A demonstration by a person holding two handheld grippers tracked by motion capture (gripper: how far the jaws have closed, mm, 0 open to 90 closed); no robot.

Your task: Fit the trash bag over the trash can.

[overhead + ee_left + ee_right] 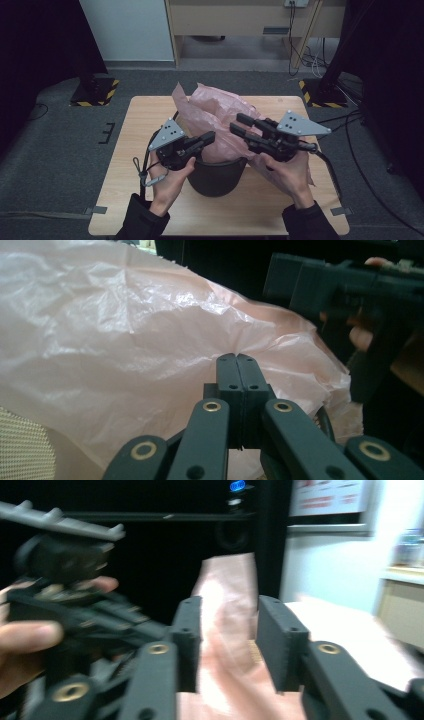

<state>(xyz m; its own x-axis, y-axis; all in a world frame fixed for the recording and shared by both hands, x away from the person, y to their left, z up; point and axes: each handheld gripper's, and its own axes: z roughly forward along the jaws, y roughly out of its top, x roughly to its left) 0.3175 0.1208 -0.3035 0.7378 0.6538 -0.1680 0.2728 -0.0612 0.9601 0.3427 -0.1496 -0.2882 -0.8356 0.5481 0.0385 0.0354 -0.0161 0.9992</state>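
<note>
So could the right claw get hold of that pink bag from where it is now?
Probably yes. The right claw stands open with the pink bag showing between its jaws, and nothing lies between them. The left claw is shut beside the bag, off to the side.

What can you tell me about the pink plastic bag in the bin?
The pink plastic bag is thin, crinkled and half see-through, with a slight shine. It sits in the dark round bin on the wooden table, and its loose top billows up above the rim. The left gripper is closed against it; the right gripper, open, hovers over it.
</note>
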